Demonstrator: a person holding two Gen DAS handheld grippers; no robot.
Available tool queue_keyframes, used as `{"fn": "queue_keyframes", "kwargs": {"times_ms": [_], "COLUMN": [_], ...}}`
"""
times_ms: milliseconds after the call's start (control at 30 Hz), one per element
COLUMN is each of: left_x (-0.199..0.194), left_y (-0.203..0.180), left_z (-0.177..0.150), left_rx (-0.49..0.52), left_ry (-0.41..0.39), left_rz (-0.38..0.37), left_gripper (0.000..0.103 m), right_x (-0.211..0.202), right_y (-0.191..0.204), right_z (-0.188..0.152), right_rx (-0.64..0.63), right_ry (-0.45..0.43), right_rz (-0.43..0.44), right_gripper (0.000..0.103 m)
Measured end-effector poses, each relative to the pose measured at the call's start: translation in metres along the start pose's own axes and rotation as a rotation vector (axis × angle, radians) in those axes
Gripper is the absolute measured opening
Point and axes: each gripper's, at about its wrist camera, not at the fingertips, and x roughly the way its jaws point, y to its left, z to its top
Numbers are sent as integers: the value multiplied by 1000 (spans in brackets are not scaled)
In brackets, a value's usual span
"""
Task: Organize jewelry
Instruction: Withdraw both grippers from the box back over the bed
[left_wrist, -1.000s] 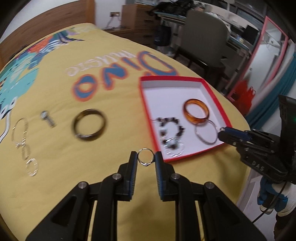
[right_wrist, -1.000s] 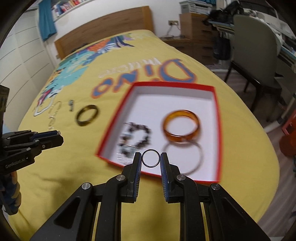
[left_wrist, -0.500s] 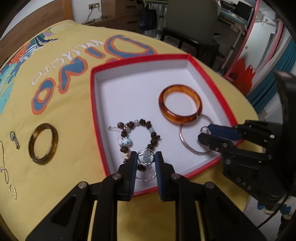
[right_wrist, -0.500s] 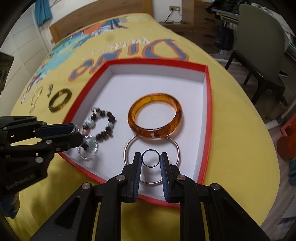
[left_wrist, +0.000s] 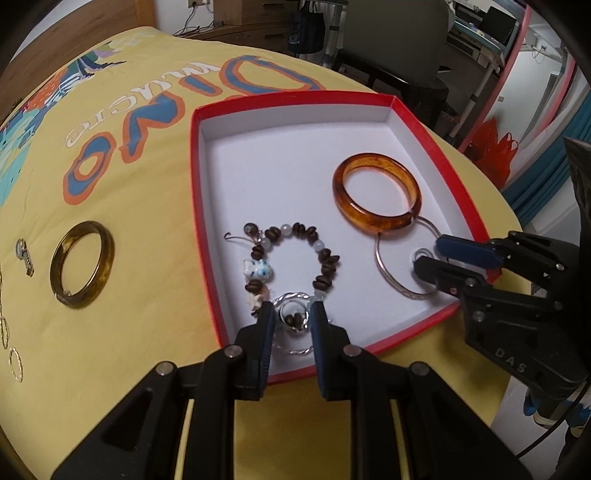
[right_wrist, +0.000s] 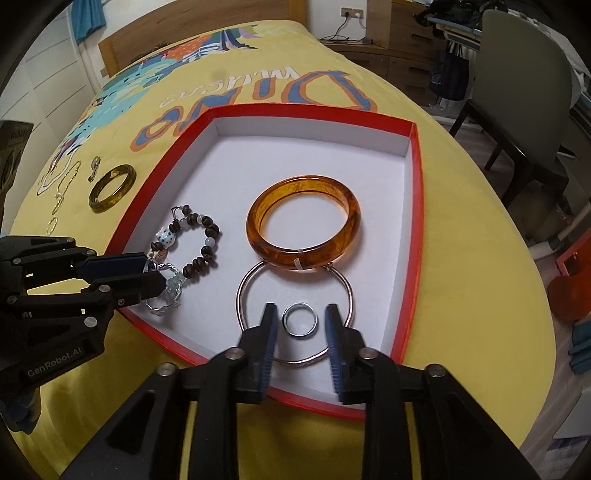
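Note:
A red-rimmed white box on the yellow cloth holds an amber bangle, a thin silver hoop and a beaded bracelet. My left gripper is just above the box's near corner, jaws narrow with a small silver ring between them; grip is unclear. My right gripper is open, and a small ring lies on the box floor inside the hoop, between its fingers.
On the cloth left of the box lie an olive-brown bangle, a small charm and a gold chain. A chair and desk stand beyond the bed's edge.
Both grippers moved down closer to the box floor. My right gripper opened and let go of its small ring, which now lies inside the hoop. The left jaws look slightly wider.

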Motion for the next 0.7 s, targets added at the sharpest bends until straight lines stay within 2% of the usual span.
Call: {"fn": "queue_keyframes", "kwargs": {"times_ms": [300,400,567,700], "left_x": [-28,-43,-69,-87], "left_y": [-1,2,12,19], "left_z": [-11,-21,-45,-69], "left_rx": [-9,-17,-28,-27], "left_ry": [-33,-40,-52,-61], "left_rz": [5,15,60,123], "left_gripper": [19,24,27,34], "right_x": [-24,-37,-59,-76], "right_y": [2,4,11,26], "right_z": [-8,-13,-24,-35], "right_rx": [16,28,45,49], "right_ry": [-22,-34,-56,-73], "right_rz": [-26,-28,-22,-1], "right_gripper": [31,32,35,37]}}
